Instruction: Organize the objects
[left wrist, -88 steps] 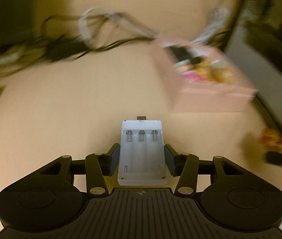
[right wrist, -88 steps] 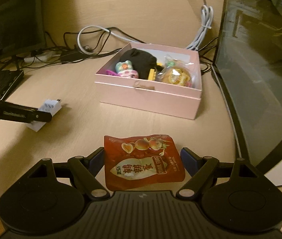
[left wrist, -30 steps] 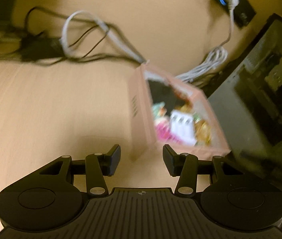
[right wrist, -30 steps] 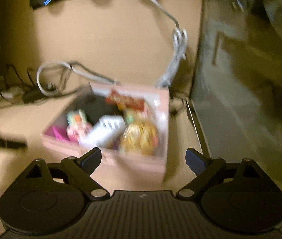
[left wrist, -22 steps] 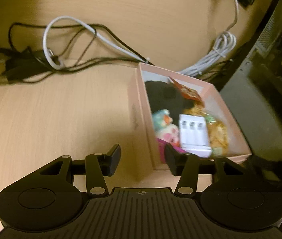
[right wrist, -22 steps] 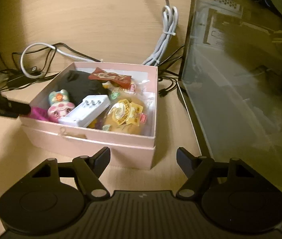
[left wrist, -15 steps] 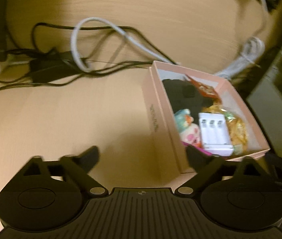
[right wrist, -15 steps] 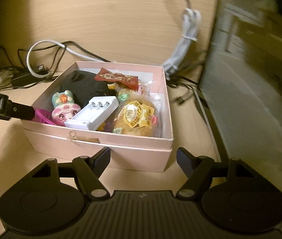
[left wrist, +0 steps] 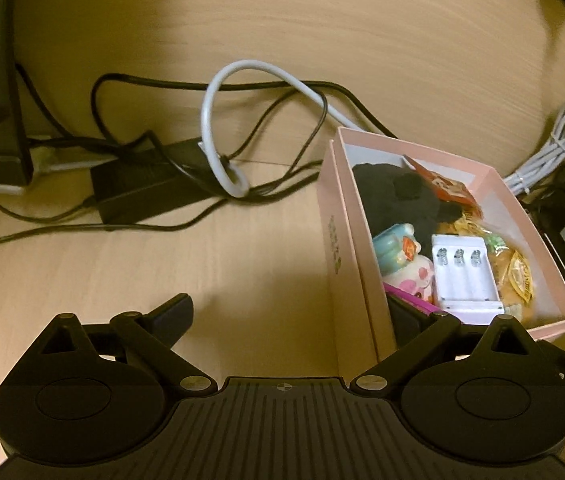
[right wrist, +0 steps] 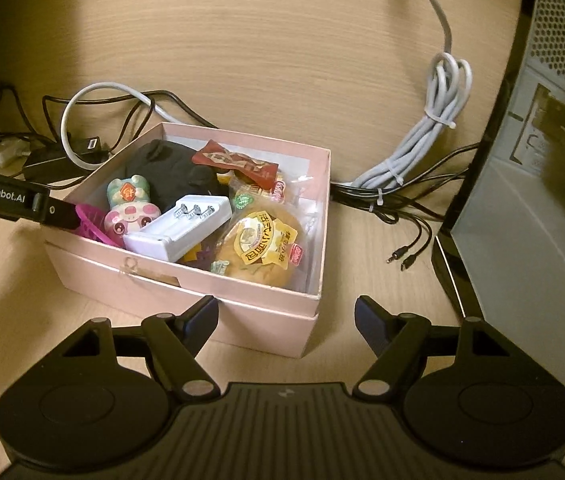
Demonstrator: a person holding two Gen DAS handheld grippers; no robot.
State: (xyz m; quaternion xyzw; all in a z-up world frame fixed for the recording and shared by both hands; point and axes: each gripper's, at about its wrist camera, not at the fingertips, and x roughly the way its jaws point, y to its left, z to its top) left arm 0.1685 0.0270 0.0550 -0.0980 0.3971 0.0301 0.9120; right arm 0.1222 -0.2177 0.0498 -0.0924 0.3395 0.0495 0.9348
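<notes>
A pink box (right wrist: 186, 292) stands on the wooden desk. In it lie a white battery charger (right wrist: 180, 233), a red snack pouch (right wrist: 236, 164), a wrapped bun (right wrist: 260, 246), a pink and green toy (right wrist: 130, 208), a magenta piece (right wrist: 92, 224) and a black cloth (right wrist: 170, 170). The box (left wrist: 334, 240) and charger (left wrist: 464, 276) also show in the left wrist view. My left gripper (left wrist: 290, 314) is open and empty, straddling the box's left wall. My right gripper (right wrist: 286, 318) is open and empty, just in front of the box's near right corner.
Tangled black and grey cables (left wrist: 218, 132) and a black power brick (left wrist: 150, 184) lie behind and left of the box. A bundled grey cable (right wrist: 426, 136) and loose plugs (right wrist: 402, 256) lie to its right. A computer case (right wrist: 530, 184) stands at the right edge.
Both grippers let go of the charger and the snack pouch, which now lie in the box. The left jaws have spread wide in the last half second. Both grippers have drawn back a little.
</notes>
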